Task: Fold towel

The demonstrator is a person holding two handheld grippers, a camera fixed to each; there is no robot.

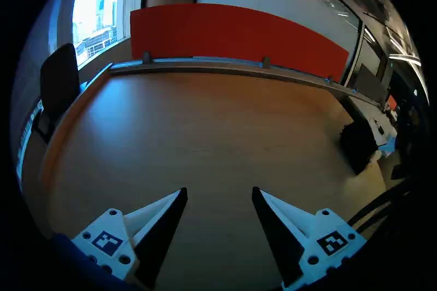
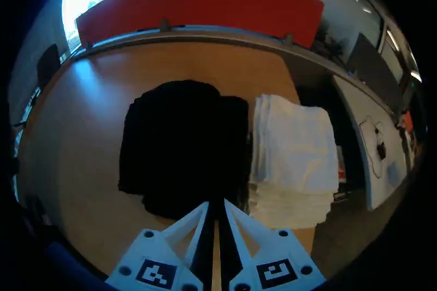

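A black towel [image 2: 180, 143] lies rumpled on the wooden table [image 2: 82, 127]. My right gripper [image 2: 217, 203] sits at its near edge, and the two fingers are shut on that edge with only a thin slit between them. To the towel's right stands a stack of folded white towels [image 2: 295, 154]. My left gripper [image 1: 218, 195] hovers open over bare table [image 1: 207, 127], with nothing between its fingers. The black towel [image 1: 358, 143] shows as a dark heap far to the right, a sliver of the white towels [image 1: 377, 155] beside it.
A red divider panel [image 1: 235, 34] runs along the table's far edge. A black chair [image 1: 57, 83] stands at the left by the window. Beyond the table's right edge is another desk with cables [image 2: 377, 143].
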